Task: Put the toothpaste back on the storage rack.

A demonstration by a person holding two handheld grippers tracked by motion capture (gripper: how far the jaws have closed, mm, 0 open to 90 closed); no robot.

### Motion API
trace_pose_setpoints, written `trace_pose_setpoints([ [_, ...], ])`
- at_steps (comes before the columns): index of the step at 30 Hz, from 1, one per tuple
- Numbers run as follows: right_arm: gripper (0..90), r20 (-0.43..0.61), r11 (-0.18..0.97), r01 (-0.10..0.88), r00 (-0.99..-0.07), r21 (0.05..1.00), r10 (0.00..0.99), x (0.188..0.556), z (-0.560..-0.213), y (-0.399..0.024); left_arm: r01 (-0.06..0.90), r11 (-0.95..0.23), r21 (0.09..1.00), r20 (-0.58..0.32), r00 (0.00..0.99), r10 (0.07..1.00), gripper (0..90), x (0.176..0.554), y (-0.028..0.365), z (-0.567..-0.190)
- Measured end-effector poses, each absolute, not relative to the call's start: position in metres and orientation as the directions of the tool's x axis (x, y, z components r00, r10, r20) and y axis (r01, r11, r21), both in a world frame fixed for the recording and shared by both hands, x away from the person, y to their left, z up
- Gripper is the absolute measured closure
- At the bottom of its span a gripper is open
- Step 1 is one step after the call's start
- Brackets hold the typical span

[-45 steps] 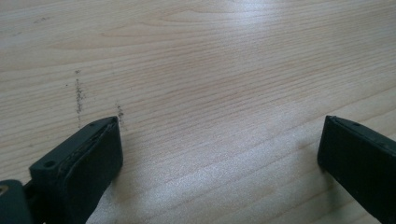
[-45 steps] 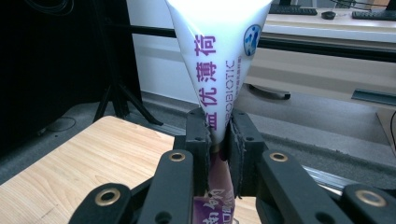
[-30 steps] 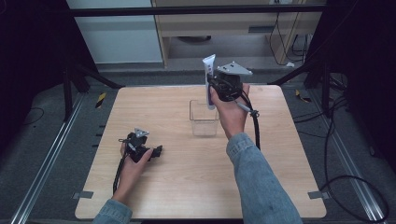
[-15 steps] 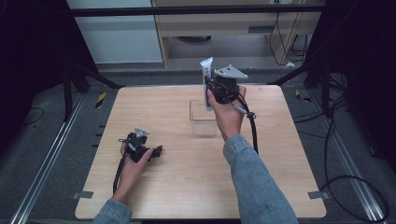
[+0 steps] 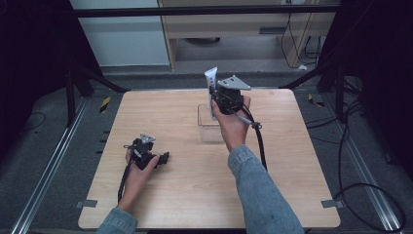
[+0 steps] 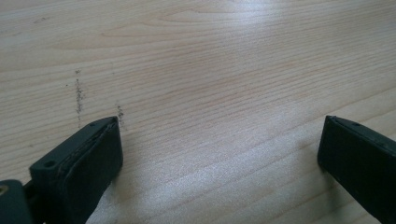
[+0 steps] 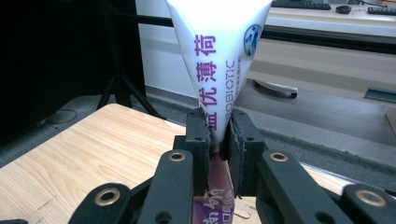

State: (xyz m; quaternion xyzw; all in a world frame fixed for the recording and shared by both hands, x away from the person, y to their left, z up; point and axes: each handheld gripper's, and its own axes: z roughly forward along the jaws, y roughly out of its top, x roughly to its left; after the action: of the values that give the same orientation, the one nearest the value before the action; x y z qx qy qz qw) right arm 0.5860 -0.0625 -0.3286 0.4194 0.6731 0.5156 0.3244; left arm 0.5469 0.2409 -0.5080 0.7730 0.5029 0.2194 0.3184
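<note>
I work at a pale wooden table point(image 5: 160, 112) on a grey carpeted floor point(image 5: 370, 141). Beyond it I see a beige desk point(image 5: 229, 24) and a white cabinet point(image 5: 122, 39). Black cables point(image 5: 360, 190) trail across the carpet to my right.

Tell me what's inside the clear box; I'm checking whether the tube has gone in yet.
The white tube's lower end dips into the clear box, clamped by the right gripper. The hand covers the box's right side, hiding anything there.
</note>
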Motion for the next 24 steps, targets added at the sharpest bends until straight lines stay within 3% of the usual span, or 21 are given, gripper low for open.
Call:
trace_pose_setpoints([
  [24,79.7,-0.012,0.128,0.253,-0.414,0.959,0.91,0.59,-0.359,-0.056,0.638,-0.292,0.712,0.02,0.398,0.917,0.0,0.547,0.241,-0.508],
])
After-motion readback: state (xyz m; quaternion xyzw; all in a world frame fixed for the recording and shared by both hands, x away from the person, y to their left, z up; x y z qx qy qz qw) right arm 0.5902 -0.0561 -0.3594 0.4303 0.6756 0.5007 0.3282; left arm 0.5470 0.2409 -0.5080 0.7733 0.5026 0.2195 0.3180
